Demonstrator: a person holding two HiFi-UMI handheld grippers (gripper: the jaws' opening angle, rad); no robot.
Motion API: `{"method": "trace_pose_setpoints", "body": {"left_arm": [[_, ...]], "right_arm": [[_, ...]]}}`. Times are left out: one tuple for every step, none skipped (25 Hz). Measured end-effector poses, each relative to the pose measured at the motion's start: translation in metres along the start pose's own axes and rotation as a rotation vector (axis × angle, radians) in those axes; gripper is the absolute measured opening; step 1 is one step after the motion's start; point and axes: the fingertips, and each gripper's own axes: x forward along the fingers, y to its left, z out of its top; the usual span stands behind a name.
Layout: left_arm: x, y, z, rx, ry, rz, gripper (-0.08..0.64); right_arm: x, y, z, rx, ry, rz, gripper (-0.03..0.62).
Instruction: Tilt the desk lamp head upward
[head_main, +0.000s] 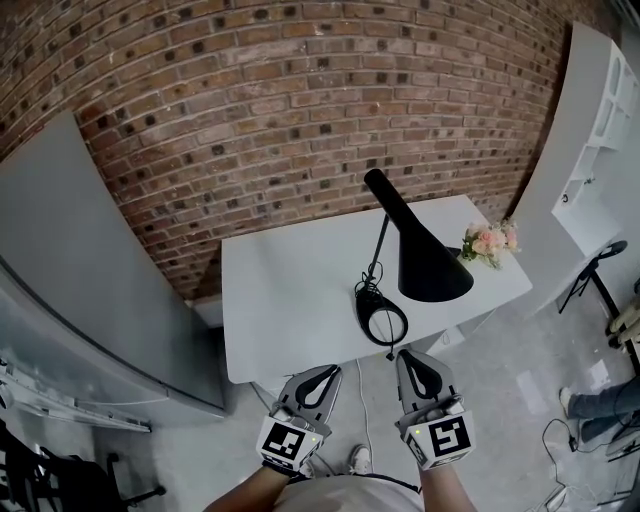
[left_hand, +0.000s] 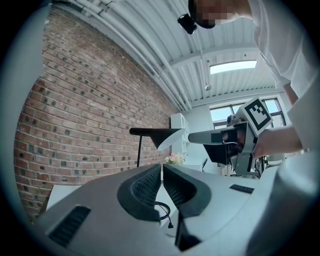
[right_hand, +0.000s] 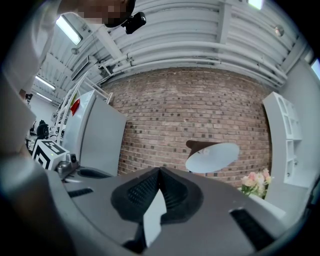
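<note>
A black desk lamp stands on the white table (head_main: 290, 290). Its cone-shaped head (head_main: 428, 258) points down to the right, and a thin stem rises from the ring base (head_main: 382, 318) near the table's front edge. My left gripper (head_main: 326, 374) and right gripper (head_main: 409, 358) hang just in front of that edge, both shut and holding nothing, apart from the lamp. The left gripper view shows the lamp head (left_hand: 156, 134) beyond the shut left gripper (left_hand: 162, 168). In the right gripper view the shade's pale inside (right_hand: 212, 157) shows above the shut right gripper (right_hand: 160, 171).
A small bunch of pink flowers (head_main: 490, 242) lies on the table right of the lamp. A brick wall (head_main: 300, 100) backs the table. A grey cabinet (head_main: 80, 290) stands at left, white shelving (head_main: 600, 120) and a black chair (head_main: 598, 268) at right.
</note>
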Motion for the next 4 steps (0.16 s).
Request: {"method": "trace_pose_setpoints", "body": {"left_arm": [[-0.0001,-0.0007,0.0006,0.001,-0.001,0.002,0.020],[-0.0005,-0.0013,0.0007,0.001,-0.002,0.004,0.020],[-0.0009,-0.0018,0.0003,0.001,-0.002,0.005,0.020],[-0.0015,-0.0024,-0.0003,0.001,-0.003,0.006,0.020]], "right_arm": [[-0.0003,-0.0001,0.0002,0.000,-0.001,0.003,0.012],[-0.0006,0.0000,0.0001,-0.001,-0.002,0.005,0.012],[-0.0010,0.0002,0.0000,-0.001,-0.003,0.008,0.012],[-0.0014,0.0005,-0.0002,-0.001,-0.004,0.010,0.012]]}}
